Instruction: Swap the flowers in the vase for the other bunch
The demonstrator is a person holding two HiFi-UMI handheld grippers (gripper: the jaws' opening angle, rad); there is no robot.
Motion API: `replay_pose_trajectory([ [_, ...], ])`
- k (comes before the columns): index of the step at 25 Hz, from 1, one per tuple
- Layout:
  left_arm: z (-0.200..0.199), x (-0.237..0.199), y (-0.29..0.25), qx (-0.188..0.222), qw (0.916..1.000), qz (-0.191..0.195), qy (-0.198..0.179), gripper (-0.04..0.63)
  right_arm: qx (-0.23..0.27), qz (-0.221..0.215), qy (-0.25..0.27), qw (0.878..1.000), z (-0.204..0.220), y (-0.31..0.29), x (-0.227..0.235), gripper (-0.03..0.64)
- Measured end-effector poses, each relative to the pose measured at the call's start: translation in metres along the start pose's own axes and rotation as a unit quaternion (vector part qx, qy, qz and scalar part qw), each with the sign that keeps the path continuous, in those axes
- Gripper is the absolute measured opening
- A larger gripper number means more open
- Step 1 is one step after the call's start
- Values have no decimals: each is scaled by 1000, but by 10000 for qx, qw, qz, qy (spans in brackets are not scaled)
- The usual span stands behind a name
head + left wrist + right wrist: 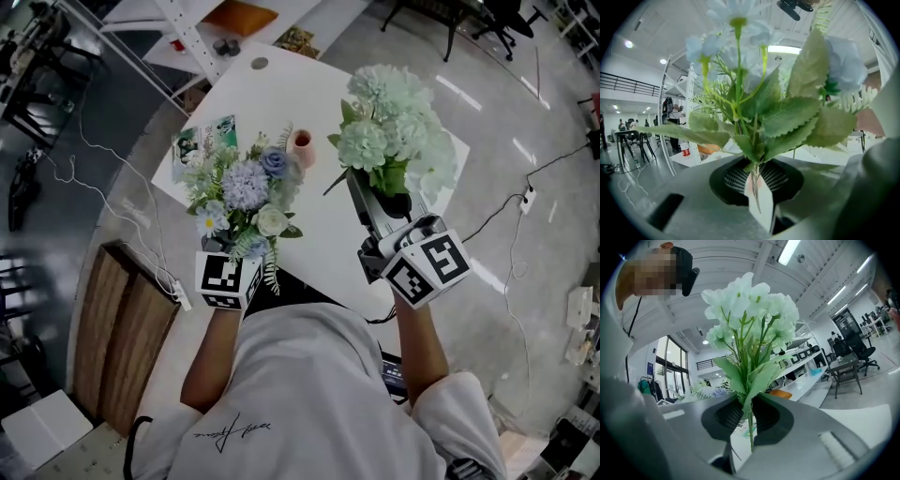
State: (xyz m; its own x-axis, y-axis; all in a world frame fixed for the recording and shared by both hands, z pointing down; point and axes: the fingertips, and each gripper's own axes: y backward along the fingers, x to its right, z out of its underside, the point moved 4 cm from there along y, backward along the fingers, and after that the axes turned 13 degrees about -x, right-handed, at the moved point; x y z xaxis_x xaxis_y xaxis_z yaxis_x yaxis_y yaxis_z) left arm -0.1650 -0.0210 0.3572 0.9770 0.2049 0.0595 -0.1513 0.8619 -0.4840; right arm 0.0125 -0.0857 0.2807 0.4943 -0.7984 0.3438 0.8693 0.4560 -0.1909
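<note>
Flowers in two bunches, each gripped by its stems and neither in the vase (301, 147). The left gripper (247, 247) (757, 182) is clamped on the stems of the blue and white bunch (246, 192) (759, 108), from which a paper tag (760, 202) hangs below the jaws. The right gripper (377, 194) (749, 417) is clamped on the thin stem of the pale green bunch (394, 131) (750, 317). Both bare forearms reach forward from the person's white shirt (319, 394), left arm near the table's (281, 84) near edge, right arm stretched further out, its gripper pointing away from the body. The pink vase stands upright on the white table, between the two bunches and near the blue one. A printed card (206, 138) lies left of the vase.
</note>
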Motion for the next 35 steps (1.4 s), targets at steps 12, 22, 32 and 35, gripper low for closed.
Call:
replay_pose_trajectory([
  [12,12,-20,-1,-148,9998,-66,90,61,-320,-16,469,9984,-24,-56,0,54],
  [22,15,-22,-10,-223,9997,70,48,60,-437,18,629,9971,-32,-80,6,52],
  [32,16,-27,-16,-286,9994,148,116,60,-483,16,688,9965,-42,-91,10,52],
  [35,17,-32,-19,-308,9993,162,139,60,-515,7,693,9963,-42,-98,11,52],
])
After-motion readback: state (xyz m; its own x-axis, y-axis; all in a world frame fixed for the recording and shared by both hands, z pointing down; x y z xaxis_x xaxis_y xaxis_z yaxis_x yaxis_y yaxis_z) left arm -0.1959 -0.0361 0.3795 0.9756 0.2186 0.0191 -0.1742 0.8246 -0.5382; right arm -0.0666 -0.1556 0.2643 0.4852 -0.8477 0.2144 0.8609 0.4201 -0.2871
